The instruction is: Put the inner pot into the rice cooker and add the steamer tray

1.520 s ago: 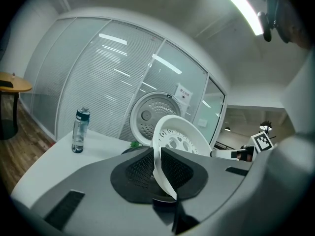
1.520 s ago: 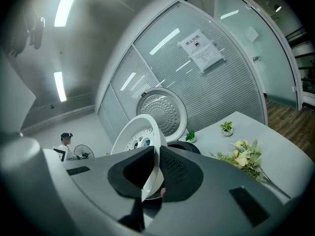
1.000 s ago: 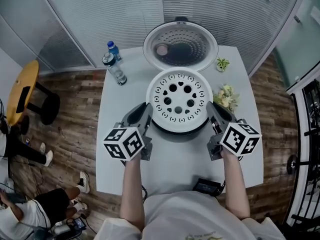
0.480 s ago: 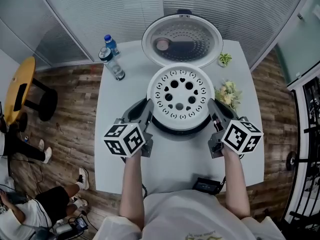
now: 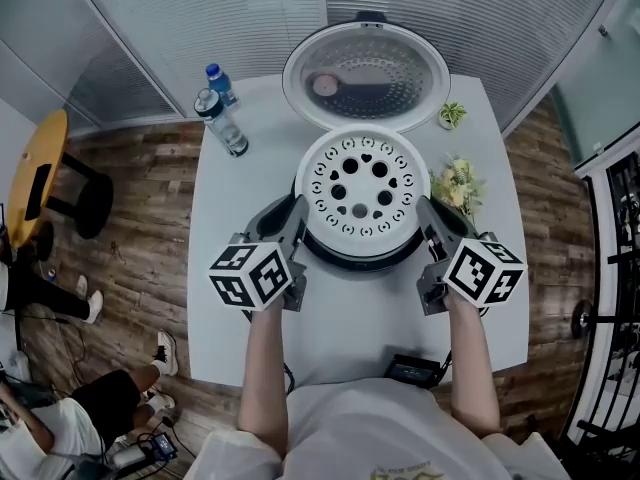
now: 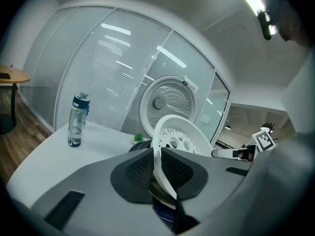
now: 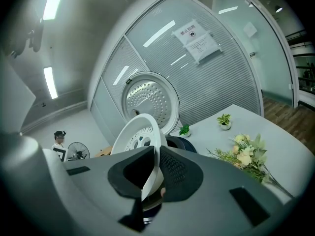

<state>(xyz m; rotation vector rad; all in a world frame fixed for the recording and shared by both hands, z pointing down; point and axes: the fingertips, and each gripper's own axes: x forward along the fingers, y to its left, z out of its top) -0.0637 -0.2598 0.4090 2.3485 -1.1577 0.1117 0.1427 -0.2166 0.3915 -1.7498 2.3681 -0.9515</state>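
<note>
Looking down at the white table (image 5: 235, 338), I start at its far left corner, where a clear water bottle (image 5: 224, 126) stands with a blue-capped bottle (image 5: 215, 76) just behind it. Nearer to me on the left, my left gripper (image 5: 296, 216) reaches in to the left edge of the steamer tray (image 5: 362, 183). In the left gripper view its jaws are drawn in narrow and the pads pinch the tray's thin white rim between them.

The tray, white and full of holes, lies level over the mouth of the rice cooker (image 5: 360, 260), whose dark body shows as a ring around the tray's near side. I cannot tell whether the tray rests on the cooker or hangs just above it. In the left gripper view a metal rim, which looks like the inner pot (image 6: 158, 191), sits just under the tray inside the dark body. The cooker's lid (image 5: 365, 68) stands open on the far side, its dotted inner face turned toward me.

On the right, my right gripper (image 5: 423, 211) meets the tray's right edge, jaws likewise narrow and clamped on the rim. Right of it lies a spray of flowers (image 5: 455, 186), and farther off a small potted plant (image 5: 451, 115). A black device (image 5: 412, 371) sits at the table's near edge.
</note>
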